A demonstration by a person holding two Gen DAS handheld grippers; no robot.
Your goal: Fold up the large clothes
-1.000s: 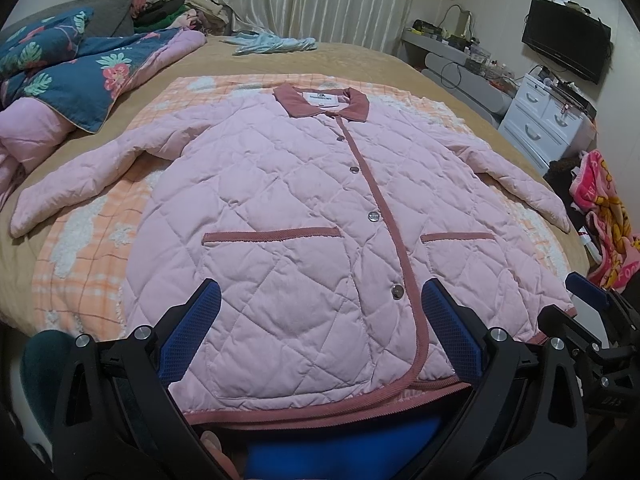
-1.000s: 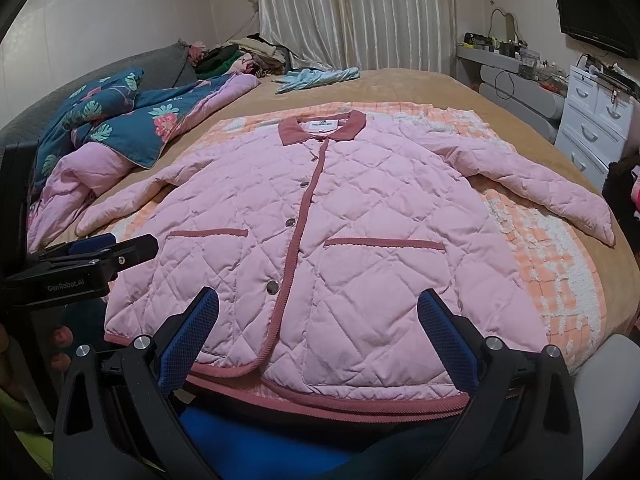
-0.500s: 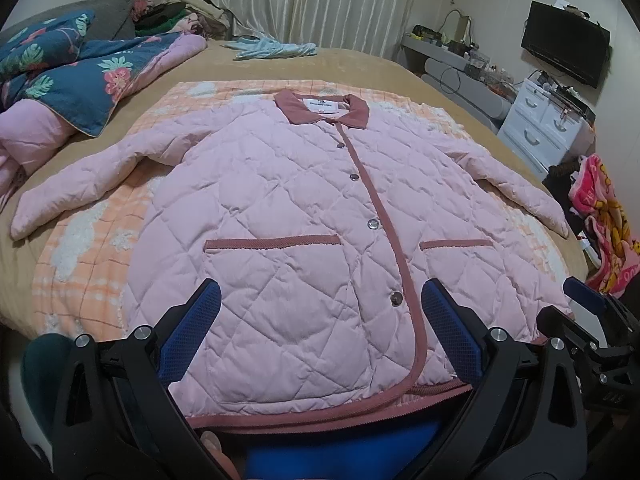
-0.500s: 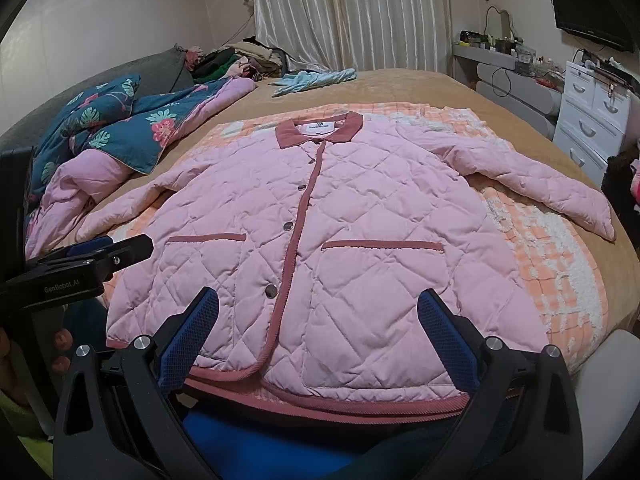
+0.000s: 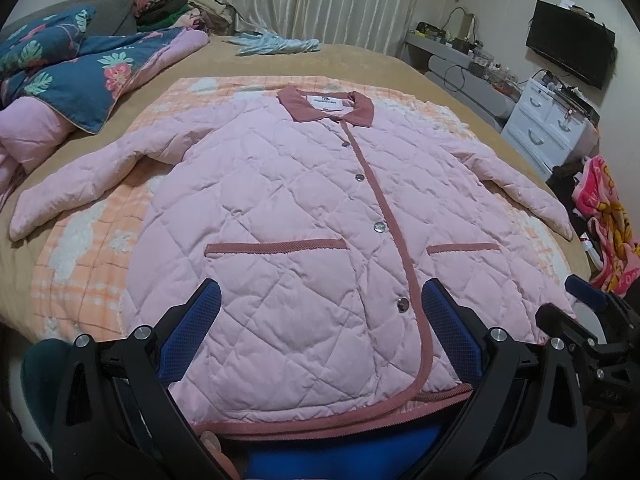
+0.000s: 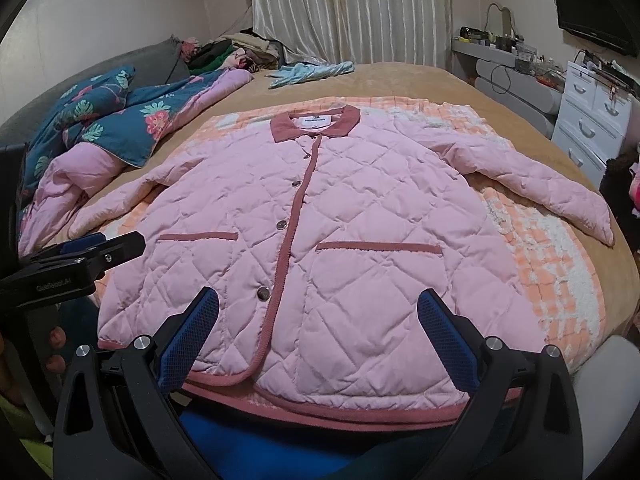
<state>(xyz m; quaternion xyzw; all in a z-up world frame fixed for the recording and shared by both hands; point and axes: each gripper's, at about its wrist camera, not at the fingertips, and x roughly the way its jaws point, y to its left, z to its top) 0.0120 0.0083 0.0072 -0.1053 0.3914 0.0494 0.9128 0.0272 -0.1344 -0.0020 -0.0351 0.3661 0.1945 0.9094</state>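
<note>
I see the pink quilted jacket [image 5: 304, 240] lying flat, front up and buttoned, on an orange checked blanket [image 5: 80, 280] on the bed [image 5: 380, 64], sleeves spread to both sides. My left tongs [image 5: 320, 332] and right tongs [image 6: 318, 330] both gape wide above its hem, gripping nothing.

The pink quilted jacket [image 5: 304, 240] lies flat and buttoned, front up, sleeves spread wide, collar away, on the bed's orange blanket [image 5: 80, 264].
</note>
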